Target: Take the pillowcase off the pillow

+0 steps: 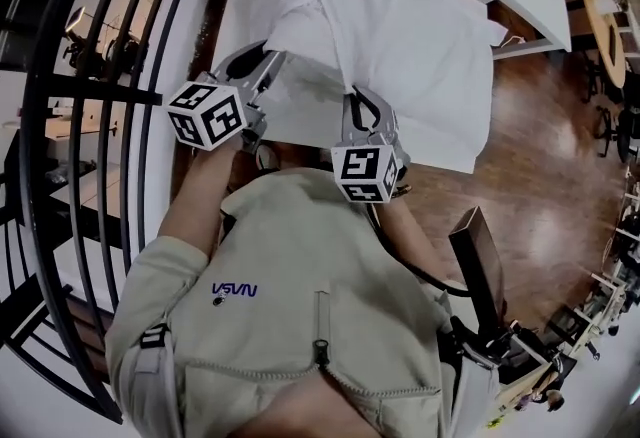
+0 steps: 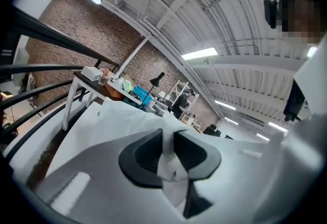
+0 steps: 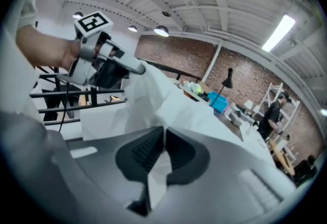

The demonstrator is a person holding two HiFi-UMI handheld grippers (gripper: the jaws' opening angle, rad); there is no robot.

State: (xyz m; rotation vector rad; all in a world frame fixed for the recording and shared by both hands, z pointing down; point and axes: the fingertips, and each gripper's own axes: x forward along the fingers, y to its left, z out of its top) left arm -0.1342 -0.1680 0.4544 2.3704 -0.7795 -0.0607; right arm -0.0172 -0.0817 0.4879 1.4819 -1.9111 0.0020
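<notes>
A: Checked both grips?
B: Checked. Found the left tool (image 2: 167, 152) clamped on a fold of the pillowcase (image 1: 400, 36). Found the right tool (image 3: 163, 150) closed tight on the same white cloth, near the left one.
A: Located the rest?
B: Saw it spread ahead of both tools. Could not tell the pillow from its cover.
A: Judged the step?
B: Logged as near edge gripped, stripping barely begun. Judged the next move to need a steady pull back off the pillow, without slipping.
</notes>
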